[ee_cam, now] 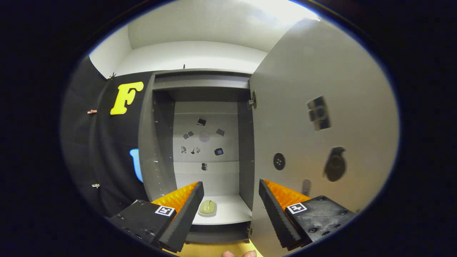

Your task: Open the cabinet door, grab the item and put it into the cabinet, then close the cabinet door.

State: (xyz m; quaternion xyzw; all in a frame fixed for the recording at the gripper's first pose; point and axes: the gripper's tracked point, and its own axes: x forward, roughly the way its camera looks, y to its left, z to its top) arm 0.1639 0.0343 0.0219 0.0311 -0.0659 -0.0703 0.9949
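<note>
Cabinet door point(321, 117) stands swung wide on the right half of the frame, its inner face toward the camera, so the opening step looks done. Nearest, at the bottom centre, a person's fingertips point(239, 253) just show. Above them the gripper point(231, 187) has its fingers spread well apart with nothing between them; the right one overlaps the lower edge of the open door, though whether it touches the panel cannot be told.

Just past the left finger, low in the centre of the frame, the item point(207, 208), a small pale greenish rounded object, lies on the white bottom shelf point(232, 210) of the cabinet point(157, 142). It is already inside the compartment, near the front left part of the shelf. Farther in, at mid-frame, the back wall point(205, 139) carries several small dark stickers.

By my reading, the placing step is finished or just finishing, and closing is what remains. That calls for drawing clear of the shelf, getting around to the door's outer side or its free edge, and pushing it toward the hinge point(252, 101) side until it shuts.
</note>
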